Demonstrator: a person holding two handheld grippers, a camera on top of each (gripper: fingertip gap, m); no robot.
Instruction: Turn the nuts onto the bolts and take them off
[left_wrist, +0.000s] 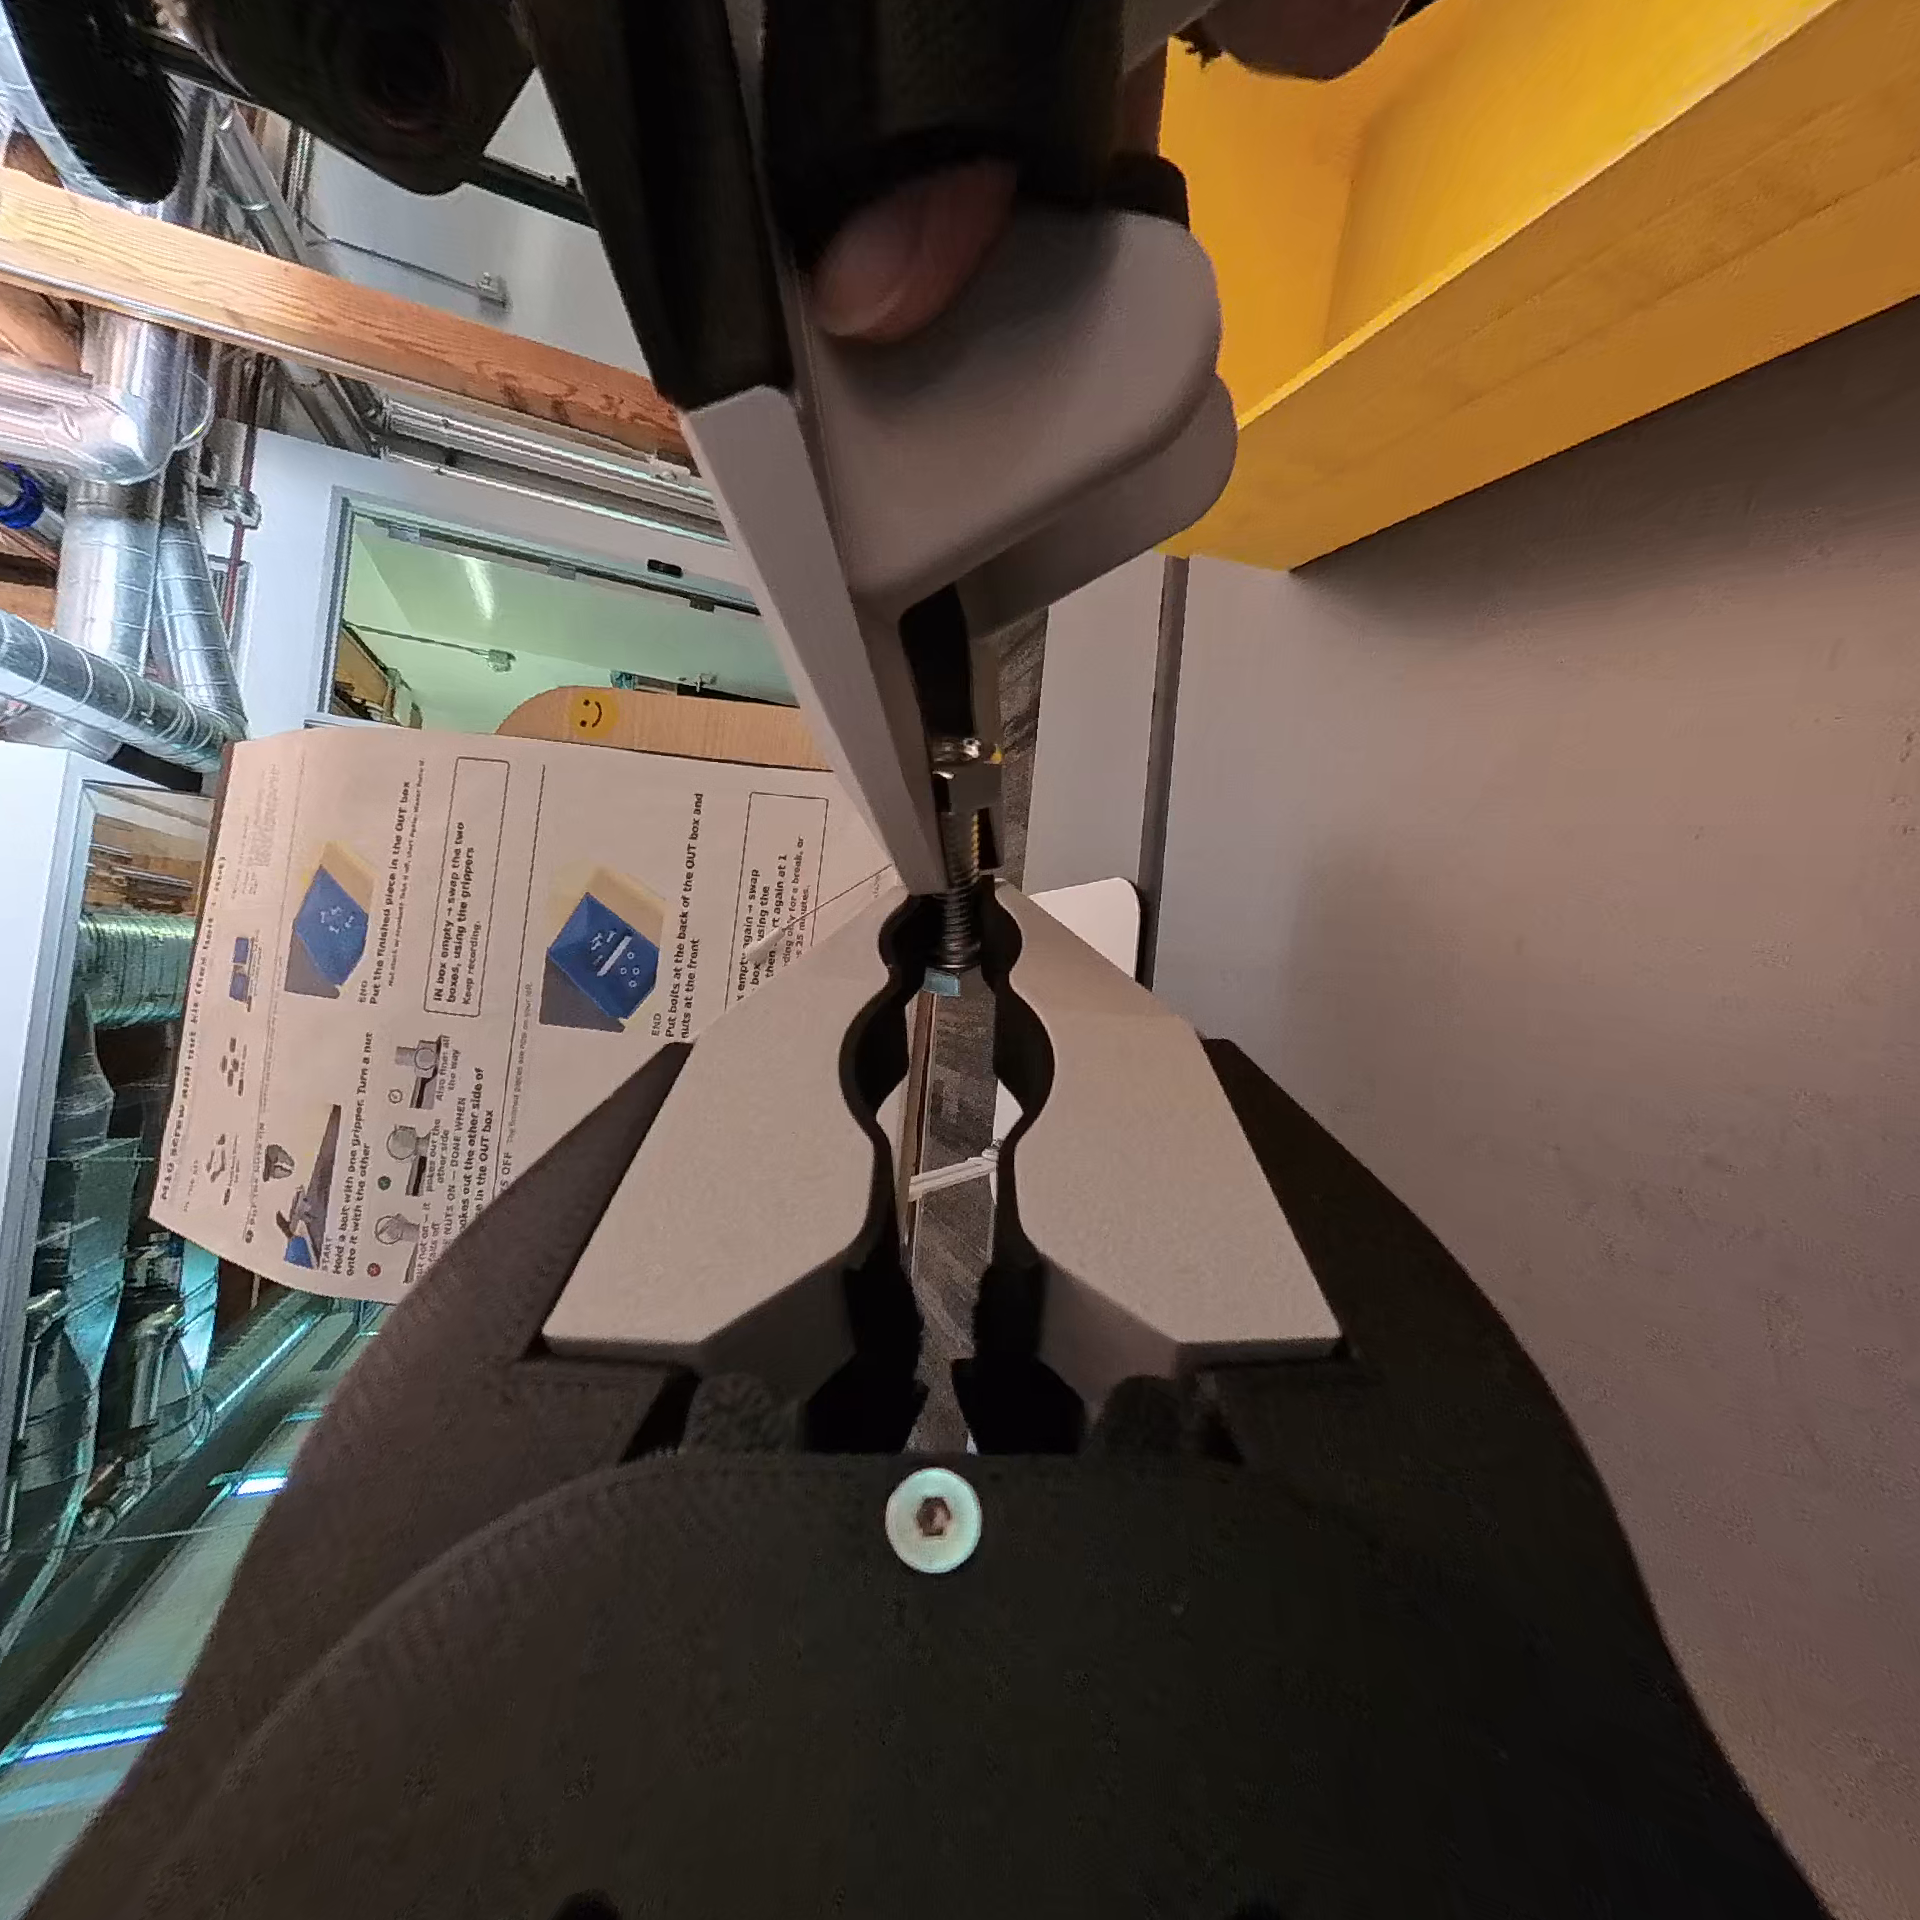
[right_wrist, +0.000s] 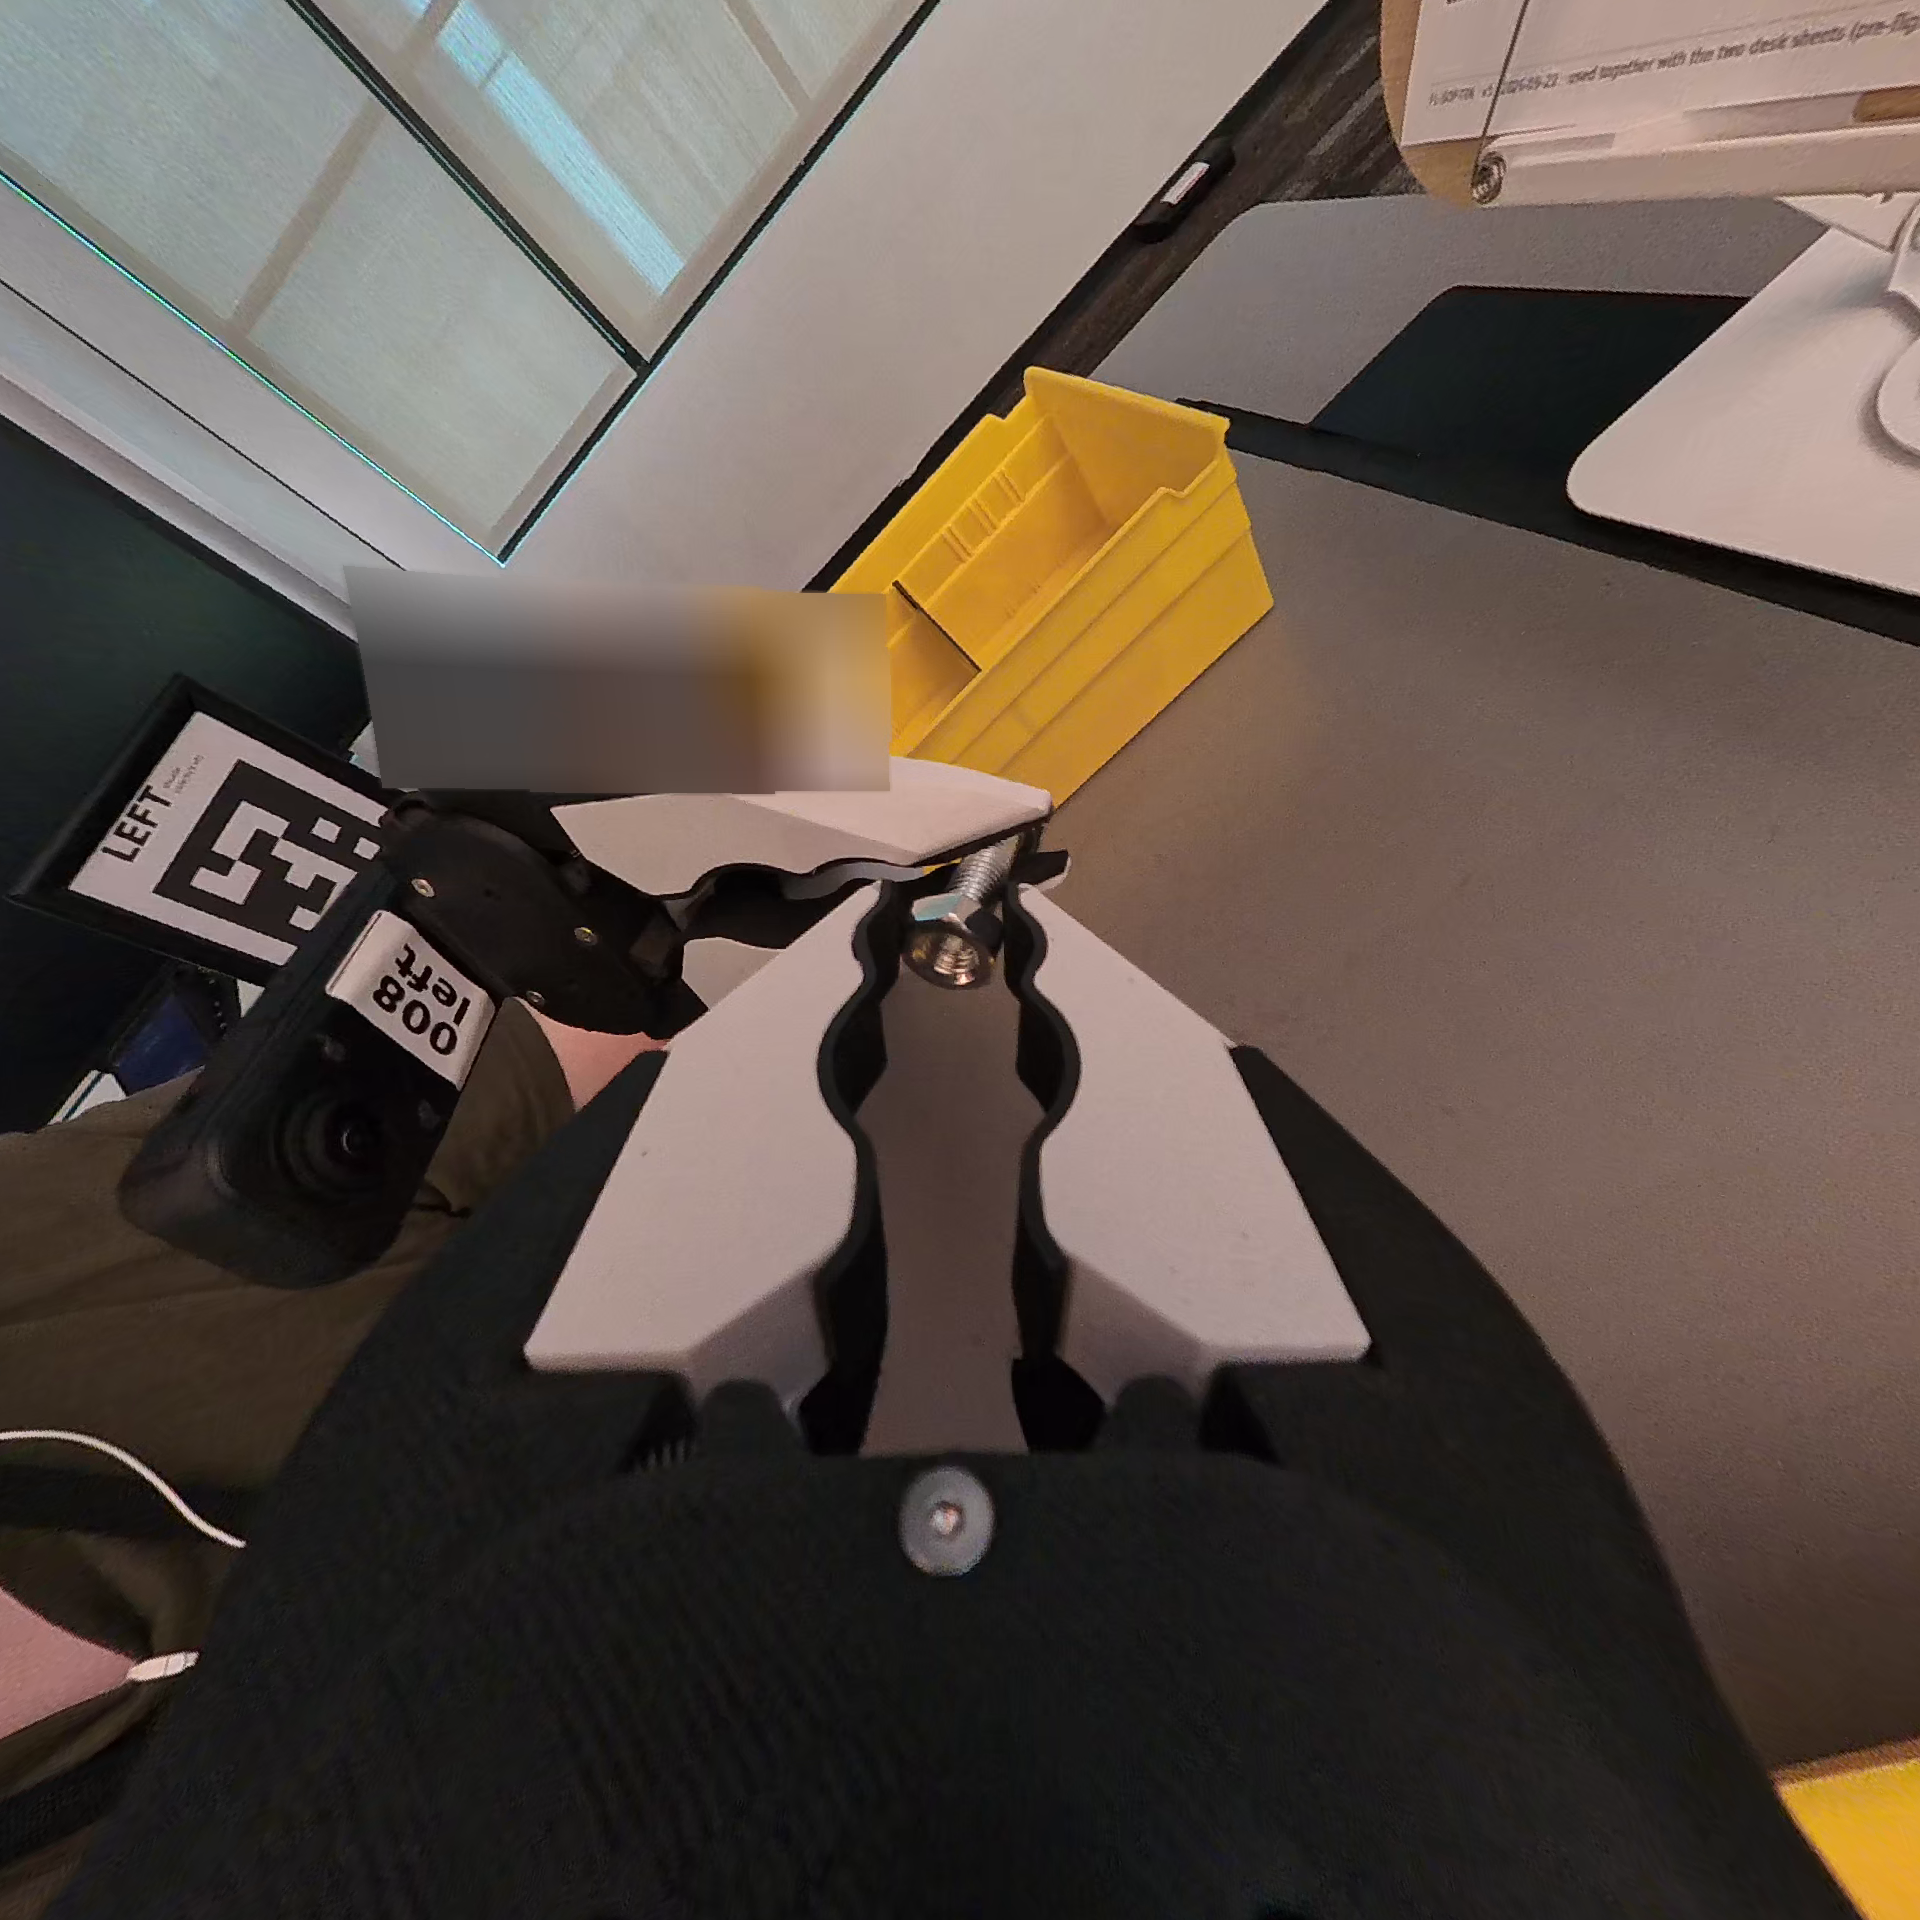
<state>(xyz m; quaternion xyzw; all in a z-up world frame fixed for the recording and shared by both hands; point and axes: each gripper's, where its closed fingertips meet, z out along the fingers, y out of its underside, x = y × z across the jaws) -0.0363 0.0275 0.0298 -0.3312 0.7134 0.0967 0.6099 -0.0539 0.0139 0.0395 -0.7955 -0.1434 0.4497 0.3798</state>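
Note:
My left gripper (left_wrist: 951, 906) is shut on the threaded shank of a silver bolt (left_wrist: 954, 930), and the bolt's head sits just behind the fingertips. My right gripper (right_wrist: 951, 920) is shut on a silver hex nut (right_wrist: 945, 943) on the bolt's free end. I look into the nut's open threaded hole. The bolt's thread (right_wrist: 985, 864) runs from the nut into the left gripper's fingers (right_wrist: 831, 821), which come in from the left. In the left wrist view the right gripper (left_wrist: 961, 831) comes down from above and holds the nut (left_wrist: 961, 792). Both are held in the air above the table.
A yellow bin (right_wrist: 1060, 582) with a divider stands on the dark grey table (right_wrist: 1507, 987) beyond the grippers, and also shows in the left wrist view (left_wrist: 1455, 312). A white monitor foot (right_wrist: 1766, 468) is at the far right. A printed instruction sheet (left_wrist: 468, 987) hangs behind. A second yellow edge (right_wrist: 1860, 1839) is near. The grippers are tip to tip, or close to it.

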